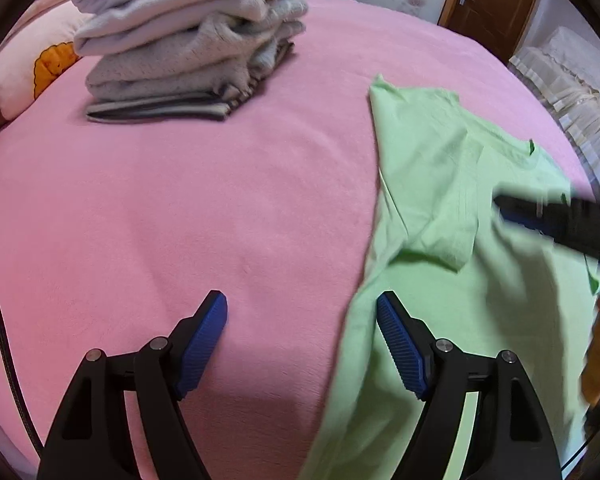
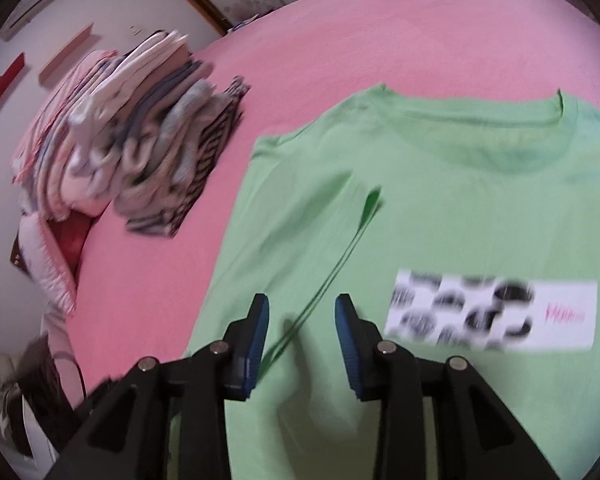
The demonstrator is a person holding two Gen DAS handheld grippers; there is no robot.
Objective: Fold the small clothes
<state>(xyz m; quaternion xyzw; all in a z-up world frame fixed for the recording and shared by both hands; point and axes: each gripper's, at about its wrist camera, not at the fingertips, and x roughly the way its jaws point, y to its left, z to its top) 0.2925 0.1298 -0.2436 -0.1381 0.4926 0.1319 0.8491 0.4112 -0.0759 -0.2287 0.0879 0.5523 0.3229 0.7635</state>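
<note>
Bedding in pink (image 1: 180,208) is carrying the green T-shirt (image 2: 440,208), lying flat near a stack of folded clothes (image 1: 180,40). Folding well is calling for pinching the side edge and the folded-in sleeve (image 1: 444,236) cleanly, keeping the fold line straight. Left claw (image 1: 302,344) is tilting downward, spread, straddling the shirt's edge. Right claw (image 2: 302,336) is hovering partly spread, gripping nothing.

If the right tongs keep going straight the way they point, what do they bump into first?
Most likely the green T-shirt. The right tongs stand open just above it, aimed down at its folded sleeve edge; the blur makes the gap hard to judge.
</note>
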